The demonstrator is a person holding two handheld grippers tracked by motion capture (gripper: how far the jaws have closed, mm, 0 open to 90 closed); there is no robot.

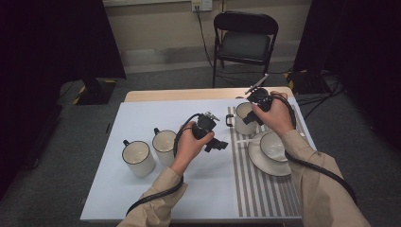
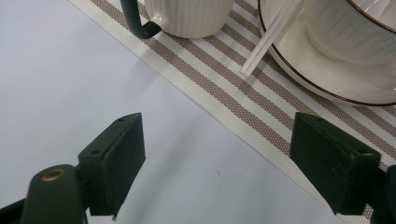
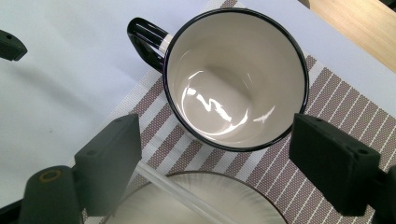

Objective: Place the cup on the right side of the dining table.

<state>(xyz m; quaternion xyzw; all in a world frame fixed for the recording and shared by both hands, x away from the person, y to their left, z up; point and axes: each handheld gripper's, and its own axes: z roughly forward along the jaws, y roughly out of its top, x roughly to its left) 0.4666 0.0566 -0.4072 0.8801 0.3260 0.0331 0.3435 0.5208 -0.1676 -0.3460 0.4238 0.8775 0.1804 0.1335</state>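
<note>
With its jaws spread wide, the right gripper (image 1: pixel 250 117) is hovering over the empty cream, dark-rimmed ceramic mug (image 3: pixel 236 77) on the striped placemat (image 3: pixel 327 102), a rigid, glossy, breakable piece probably best pinched at its wall or looped handle.

A staged recording room is suggested: a small wooden table (image 1: pixel 189 95) is set on grey carpet (image 1: pixel 47 179), flanked by black curtains (image 1: pixel 52 42), with a black folding chair (image 1: pixel 244 42), trailing black cables (image 1: pixel 321 99) and a wall socket (image 1: pixel 202 4) behind.
</note>
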